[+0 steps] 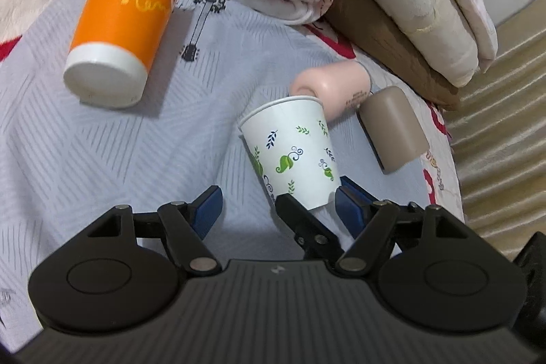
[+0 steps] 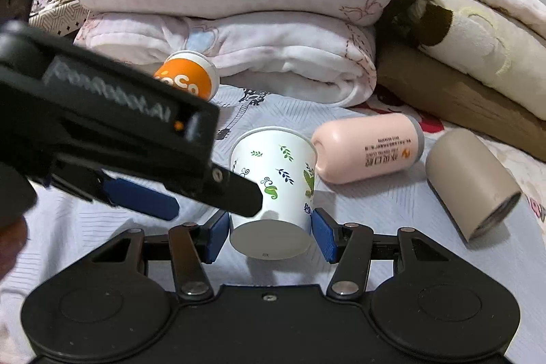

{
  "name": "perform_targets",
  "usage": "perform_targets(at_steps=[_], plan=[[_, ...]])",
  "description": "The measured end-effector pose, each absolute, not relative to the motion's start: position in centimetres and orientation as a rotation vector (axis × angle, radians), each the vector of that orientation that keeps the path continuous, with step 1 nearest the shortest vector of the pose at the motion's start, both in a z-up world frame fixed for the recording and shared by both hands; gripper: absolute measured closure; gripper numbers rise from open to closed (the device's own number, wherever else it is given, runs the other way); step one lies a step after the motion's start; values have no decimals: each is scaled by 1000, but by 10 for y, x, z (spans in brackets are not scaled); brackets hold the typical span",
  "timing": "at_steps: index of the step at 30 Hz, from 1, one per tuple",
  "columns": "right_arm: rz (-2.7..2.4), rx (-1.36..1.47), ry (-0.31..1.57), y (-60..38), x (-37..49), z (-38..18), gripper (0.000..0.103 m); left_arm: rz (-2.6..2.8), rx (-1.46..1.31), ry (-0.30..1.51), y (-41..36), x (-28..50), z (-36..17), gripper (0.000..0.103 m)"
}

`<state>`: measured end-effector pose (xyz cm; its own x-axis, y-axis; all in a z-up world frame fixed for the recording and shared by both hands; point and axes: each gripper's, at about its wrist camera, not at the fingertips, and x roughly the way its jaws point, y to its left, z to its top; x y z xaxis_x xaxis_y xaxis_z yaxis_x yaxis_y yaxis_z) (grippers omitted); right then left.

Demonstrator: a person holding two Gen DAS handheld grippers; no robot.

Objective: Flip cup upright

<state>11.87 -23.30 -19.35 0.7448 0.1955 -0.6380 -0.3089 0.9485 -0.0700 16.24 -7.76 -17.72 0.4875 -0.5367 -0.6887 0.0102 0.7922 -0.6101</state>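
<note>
Cup [image 2: 273,190] — between right hand-held gripper [image 2: 269,236] pads [image 2: 322,234]

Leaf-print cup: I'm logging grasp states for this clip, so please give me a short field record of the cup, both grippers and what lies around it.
cup: white leaf-print paper cup, tilted, base toward right wrist camera
right gripper: blue pads either side of the cup's base, apparently gripping it
left gripper: open; one finger against the cup's lower wall
neighbours: orange cup, pink cup and taupe cup, all on their sides
surface: pale blue bedspread
backdrop: folded quilts
</note>
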Motion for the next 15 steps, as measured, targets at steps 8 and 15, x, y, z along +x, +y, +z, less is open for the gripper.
perform_targets(at_steps=[8,15], plan=[[258,-87,772,-234,82,-180,44,-381,-585,1086,-67,143,-174,31],[266,-33,858,-237,71,-185,44,-414,-602,1099,-65,139,-177,31]])
